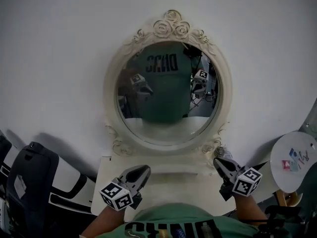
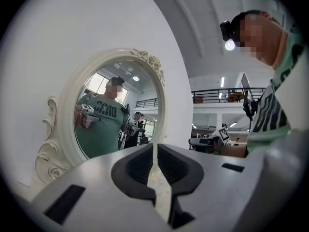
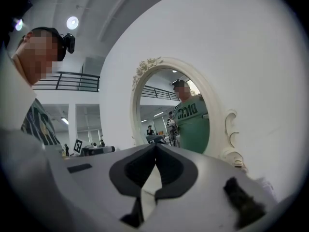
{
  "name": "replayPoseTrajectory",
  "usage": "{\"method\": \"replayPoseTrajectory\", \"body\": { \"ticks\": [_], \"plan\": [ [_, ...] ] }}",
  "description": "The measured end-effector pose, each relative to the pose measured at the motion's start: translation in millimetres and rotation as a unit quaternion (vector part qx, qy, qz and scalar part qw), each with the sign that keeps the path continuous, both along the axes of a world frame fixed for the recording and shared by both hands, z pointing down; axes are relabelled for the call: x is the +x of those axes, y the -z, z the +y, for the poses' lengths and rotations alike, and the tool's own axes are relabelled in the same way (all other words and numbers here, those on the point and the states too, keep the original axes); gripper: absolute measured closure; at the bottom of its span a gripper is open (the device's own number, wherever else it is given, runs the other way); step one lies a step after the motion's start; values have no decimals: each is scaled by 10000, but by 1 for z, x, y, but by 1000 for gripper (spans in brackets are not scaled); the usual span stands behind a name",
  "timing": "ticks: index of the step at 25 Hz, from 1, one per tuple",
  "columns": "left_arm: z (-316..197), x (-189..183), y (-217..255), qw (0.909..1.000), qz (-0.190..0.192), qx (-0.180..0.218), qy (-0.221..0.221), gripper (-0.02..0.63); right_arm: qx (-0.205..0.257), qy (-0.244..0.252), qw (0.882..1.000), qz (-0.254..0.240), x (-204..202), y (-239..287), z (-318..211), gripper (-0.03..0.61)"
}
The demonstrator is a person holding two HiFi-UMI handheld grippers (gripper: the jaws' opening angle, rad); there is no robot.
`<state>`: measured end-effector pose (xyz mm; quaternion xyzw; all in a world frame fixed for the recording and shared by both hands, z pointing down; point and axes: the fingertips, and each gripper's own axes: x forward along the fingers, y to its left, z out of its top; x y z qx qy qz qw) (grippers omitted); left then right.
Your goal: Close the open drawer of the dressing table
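The white dressing table [image 1: 106, 182] stands against the wall, with an ornate oval mirror [image 1: 168, 95] on it. A low raised strip [image 1: 171, 170] runs under the mirror. I cannot make out a drawer front, because my own body hides the table's near edge. My left gripper [image 1: 145, 171] hovers over the tabletop left of centre, pointing at the mirror [image 2: 111, 115], and its jaws [image 2: 154, 146] are shut on nothing. My right gripper [image 1: 217, 161] is by the mirror's lower right scroll. It is also shut and empty [image 3: 155, 145], with the mirror [image 3: 178, 115] ahead of it.
A black and white chair [image 1: 29, 182] stands close on the left. A round white side table [image 1: 297, 160] with small coloured items is at the right. The white wall [image 1: 59, 58] rises behind the table. My green shirt [image 1: 173, 224] fills the bottom edge.
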<state>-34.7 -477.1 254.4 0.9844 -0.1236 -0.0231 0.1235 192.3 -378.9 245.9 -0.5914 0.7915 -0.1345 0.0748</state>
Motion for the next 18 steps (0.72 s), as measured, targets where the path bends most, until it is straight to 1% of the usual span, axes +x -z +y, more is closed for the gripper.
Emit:
{"method": "replayPoseTrajectory", "body": {
  "ticks": [2, 5, 11, 18],
  "plan": [
    [1, 3, -3, 10000, 27, -69, 40, 583, -198, -65, 9997, 114, 4, -7, 4, 566],
    [6, 9, -8, 9997, -9, -208, 91, 599, -340, -28, 9994, 81, 13, -20, 7, 566],
    [8, 9, -5, 9993, -235, 6, 284, 604, -380, 251, 9989, 120, 9, -29, -5, 568],
    [6, -5, -8, 9988, -237, -30, 438, 604, -316, 469, 9978, 356, -7, -25, -17, 568]
  ]
}}
